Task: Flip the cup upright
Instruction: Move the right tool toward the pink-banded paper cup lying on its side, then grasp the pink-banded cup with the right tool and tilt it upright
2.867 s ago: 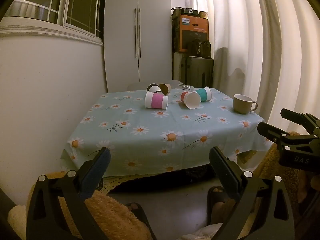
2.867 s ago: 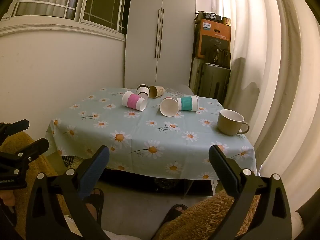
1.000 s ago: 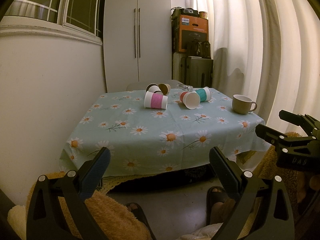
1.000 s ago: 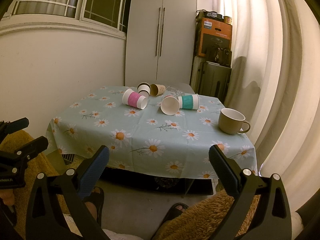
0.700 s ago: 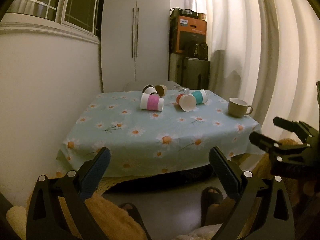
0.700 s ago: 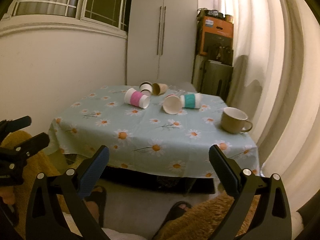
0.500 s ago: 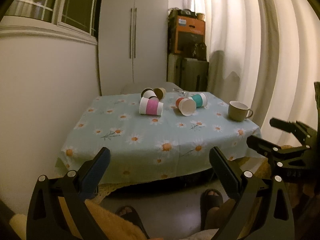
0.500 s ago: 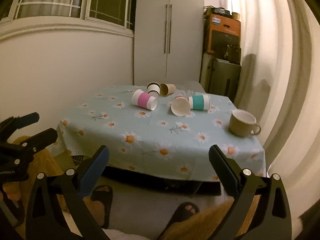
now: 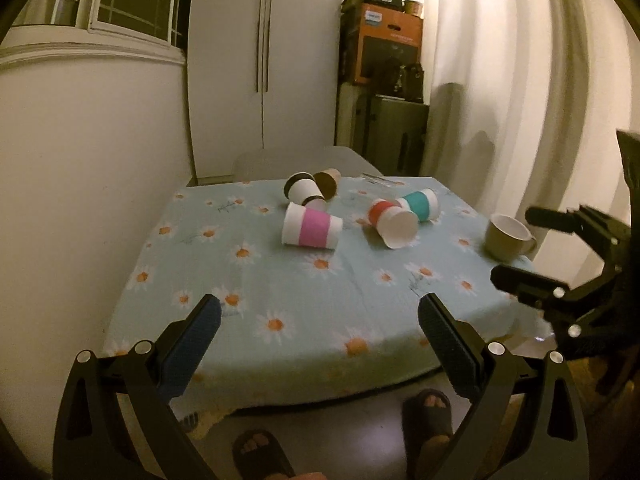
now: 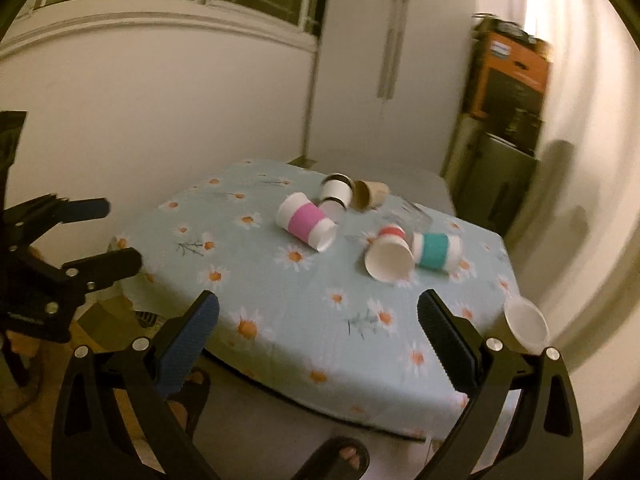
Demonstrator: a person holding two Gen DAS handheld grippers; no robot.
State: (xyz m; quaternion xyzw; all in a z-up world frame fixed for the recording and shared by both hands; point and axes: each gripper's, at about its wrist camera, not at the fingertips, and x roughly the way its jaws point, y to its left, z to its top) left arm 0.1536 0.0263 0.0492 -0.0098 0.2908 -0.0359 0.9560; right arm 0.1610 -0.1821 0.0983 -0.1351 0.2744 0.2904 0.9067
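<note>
Approach stage: the left gripper [image 9: 318, 318] and right gripper [image 10: 318, 314] hover before the daisy-cloth table [image 9: 280, 292], jaws apart and empty. The pink-banded paper cup [image 9: 311, 231] lies sideways mid-table; next, reach over and straddle it.

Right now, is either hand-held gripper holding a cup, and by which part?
Nothing is held. The left hand-held gripper and right hand-held gripper are both open and empty.
</note>
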